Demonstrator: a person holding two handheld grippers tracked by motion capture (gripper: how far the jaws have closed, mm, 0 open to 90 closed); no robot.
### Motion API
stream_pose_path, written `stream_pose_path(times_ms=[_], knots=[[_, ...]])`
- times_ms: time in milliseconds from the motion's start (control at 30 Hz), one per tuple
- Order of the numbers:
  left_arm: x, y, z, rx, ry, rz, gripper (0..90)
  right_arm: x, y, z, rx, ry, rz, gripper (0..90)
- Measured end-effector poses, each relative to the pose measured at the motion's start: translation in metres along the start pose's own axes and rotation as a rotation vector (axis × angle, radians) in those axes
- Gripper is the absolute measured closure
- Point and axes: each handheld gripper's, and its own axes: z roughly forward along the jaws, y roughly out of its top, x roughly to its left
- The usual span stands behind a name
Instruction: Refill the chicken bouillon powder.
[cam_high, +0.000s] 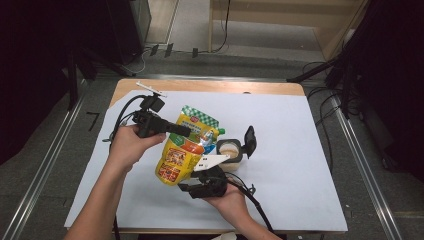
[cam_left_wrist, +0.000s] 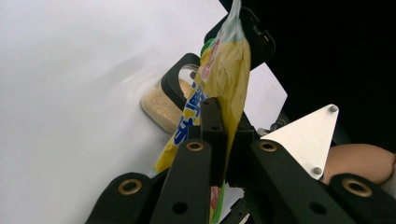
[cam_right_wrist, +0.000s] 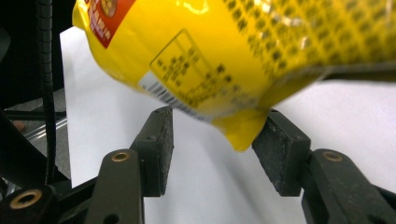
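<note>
A yellow printed pouch with a green-checked top hangs tilted over the white sheet, and my left gripper is shut on its upper part. In the left gripper view the jaws pinch the pouch edge-on. Just right of it stands a small clear container of pale grains with its black lid flipped up. My right gripper sits below the pouch, open. In the right gripper view its pads stand apart on either side of the pouch's bottom corner, which nearly brushes the right pad.
A large white sheet covers most of the wooden table. Metal rails run along both sides of the table. Cables and black stands crowd the floor behind and to the right. The right gripper's grey plate shows in the left gripper view.
</note>
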Motion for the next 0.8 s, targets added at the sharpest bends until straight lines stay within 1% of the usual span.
stream_pose_path(times_ms=[67, 167, 200, 267, 300, 333, 400, 433, 467, 500, 533, 633, 700, 767, 800], knots=[[-0.001, -0.001, -0.003, -0.009, 0.01, 0.004, 90.0, 0.0, 0.0, -0.001, 0.0, -0.005, -0.003, 49.8], [-0.001, -0.001, -0.007, -0.028, 0.013, 0.007, 90.0, 0.0, 0.0, -0.003, -0.003, -0.004, 0.006, 49.8], [0.0, -0.001, -0.009, -0.045, 0.018, 0.003, 90.0, 0.0, 0.001, -0.004, -0.005, -0.005, 0.006, 49.7], [0.001, 0.0, -0.011, -0.054, 0.028, 0.003, 90.0, -0.002, 0.003, -0.009, -0.011, -0.014, 0.002, 50.0], [0.002, 0.001, -0.012, -0.057, 0.028, 0.003, 90.0, -0.002, 0.004, -0.011, -0.014, -0.014, 0.008, 50.2], [0.005, 0.002, -0.012, -0.059, 0.038, 0.007, 90.0, -0.003, 0.005, -0.013, -0.024, -0.012, 0.015, 50.2], [0.008, 0.004, -0.013, -0.07, 0.043, -0.005, 90.0, -0.005, 0.006, -0.019, -0.039, -0.008, 0.031, 50.2], [0.01, 0.005, -0.014, -0.074, 0.042, -0.004, 90.0, -0.005, 0.007, -0.022, -0.042, -0.012, 0.03, 50.1], [0.013, 0.006, -0.014, -0.082, 0.03, -0.014, 90.0, -0.005, 0.007, -0.024, -0.043, -0.021, 0.027, 50.2], [0.015, 0.008, -0.014, -0.088, 0.027, -0.019, 90.0, -0.004, 0.008, -0.026, -0.037, -0.032, 0.024, 50.1], [0.017, 0.01, -0.014, -0.096, 0.022, -0.022, 90.0, -0.004, 0.009, -0.028, -0.035, -0.034, 0.019, 50.1], [0.026, 0.017, -0.013, -0.106, 0.016, -0.042, 90.0, -0.006, 0.012, -0.036, -0.052, -0.005, 0.056, 50.0], [0.031, 0.021, -0.01, -0.115, 0.016, -0.052, 90.0, -0.008, 0.011, -0.04, -0.056, 0.007, 0.072, 49.7], [0.036, 0.024, -0.008, -0.12, 0.022, -0.065, 90.0, -0.01, 0.01, -0.043, -0.054, 0.014, 0.072, 49.3], [0.039, 0.026, -0.006, -0.128, 0.018, -0.079, 90.0, -0.01, 0.01, -0.044, -0.05, 0.016, 0.071, 49.1]])
